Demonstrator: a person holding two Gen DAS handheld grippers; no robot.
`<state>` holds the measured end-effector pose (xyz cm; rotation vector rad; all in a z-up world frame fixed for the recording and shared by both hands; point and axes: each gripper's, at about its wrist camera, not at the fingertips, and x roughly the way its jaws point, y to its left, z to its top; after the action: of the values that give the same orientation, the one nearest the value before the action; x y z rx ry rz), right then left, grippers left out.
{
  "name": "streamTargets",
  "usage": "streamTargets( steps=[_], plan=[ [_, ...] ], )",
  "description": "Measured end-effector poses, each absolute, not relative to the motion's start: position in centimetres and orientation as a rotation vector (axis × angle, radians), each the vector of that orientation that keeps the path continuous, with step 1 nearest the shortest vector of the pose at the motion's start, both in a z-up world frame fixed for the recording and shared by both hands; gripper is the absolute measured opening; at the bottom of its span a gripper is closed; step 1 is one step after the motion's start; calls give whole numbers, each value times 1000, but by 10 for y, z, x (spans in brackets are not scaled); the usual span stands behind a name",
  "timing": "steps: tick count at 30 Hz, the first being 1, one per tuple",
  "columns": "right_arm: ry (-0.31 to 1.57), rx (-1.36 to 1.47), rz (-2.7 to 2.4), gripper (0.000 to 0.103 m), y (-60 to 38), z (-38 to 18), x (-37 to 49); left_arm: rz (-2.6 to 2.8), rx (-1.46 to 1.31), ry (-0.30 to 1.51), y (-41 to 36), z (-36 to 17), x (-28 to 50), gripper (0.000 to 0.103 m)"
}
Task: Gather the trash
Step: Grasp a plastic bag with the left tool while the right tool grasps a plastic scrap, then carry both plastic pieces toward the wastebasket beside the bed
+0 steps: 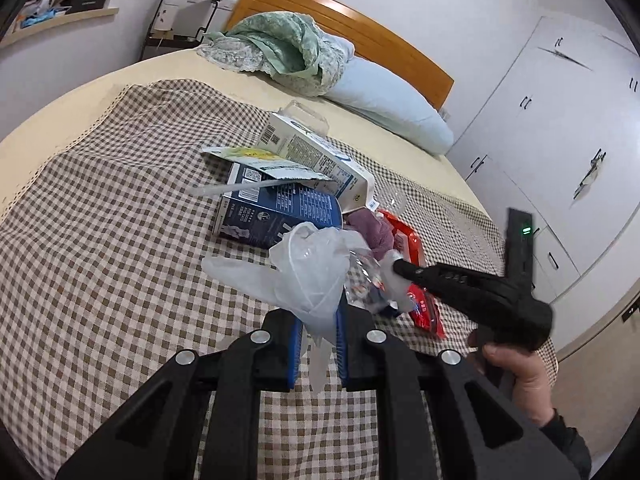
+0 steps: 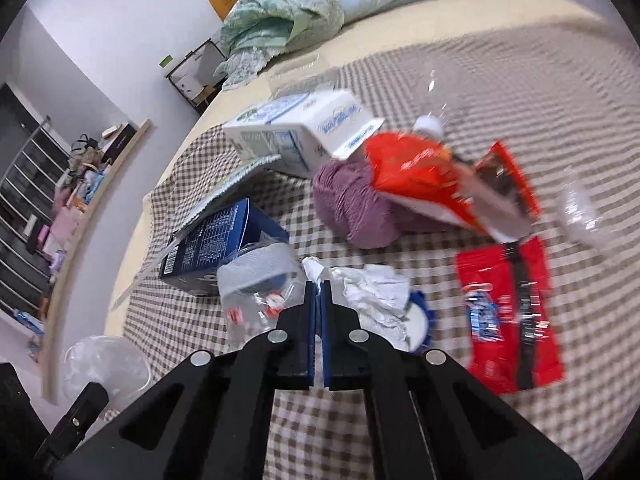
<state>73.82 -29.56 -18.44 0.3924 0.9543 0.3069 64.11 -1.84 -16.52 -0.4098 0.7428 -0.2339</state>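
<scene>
My left gripper (image 1: pixel 320 314) is shut on a translucent white plastic bag (image 1: pixel 308 264), which it holds above the checked cloth (image 1: pixel 120 220) on the bed. My right gripper (image 2: pixel 319 286) is shut, its blue pads pinching the edge of a crumpled white tissue (image 2: pixel 372 292). In the left wrist view the right gripper (image 1: pixel 398 266) reaches in from the right, with a hand (image 1: pixel 516 372) behind it. Around them lie a blue carton (image 2: pixel 224 240), a white carton (image 2: pixel 296 128), a purple yarn ball (image 2: pixel 356 204), an orange snack bag (image 2: pixel 420 176) and a red packet (image 2: pixel 508 312).
A clear plastic container (image 2: pixel 256 304) and a blue-rimmed lid (image 2: pixel 420 316) lie beside the tissue. A clear bottle (image 2: pixel 584 216) lies far right. A bin lined with clear plastic (image 2: pixel 104 364) stands on the floor at left. A pillow (image 1: pixel 392 104) and green blanket (image 1: pixel 280 48) lie by the headboard.
</scene>
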Motion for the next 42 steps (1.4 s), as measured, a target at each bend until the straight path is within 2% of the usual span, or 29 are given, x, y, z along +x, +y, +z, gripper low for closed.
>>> streamTargets(
  steps=[5, 8, 11, 18, 21, 25, 29, 34, 38, 42],
  plan=[
    [889, 296, 227, 2, -304, -157, 700, -226, -360, 739, -34, -159, 641, 11],
    [855, 262, 215, 2, -311, -136, 668, -248, -307, 768, -56, -130, 645, 11],
    [810, 250, 212, 2, -324, -119, 638, -296, -213, 802, -84, -65, 643, 11],
    [785, 248, 178, 2, -354, -111, 573, -233, 42, 601, -145, 112, 614, 10],
    [782, 304, 162, 2, -367, -115, 552, -163, 124, 508, -156, 168, 590, 9],
    [761, 317, 153, 2, -375, -110, 522, -100, 87, 495, -154, 211, 565, 9],
    [736, 345, 146, 2, -386, -102, 500, -41, 80, 489, -151, 226, 540, 9],
    [708, 335, 139, 2, -394, -99, 474, -39, 107, 527, -154, 201, 517, 9],
    [681, 330, 133, 2, -402, -94, 448, -149, 81, 586, -157, 156, 496, 9],
    [666, 304, 112, 2, -422, -97, 413, -298, 61, 667, -173, 79, 475, 8]
  ],
)
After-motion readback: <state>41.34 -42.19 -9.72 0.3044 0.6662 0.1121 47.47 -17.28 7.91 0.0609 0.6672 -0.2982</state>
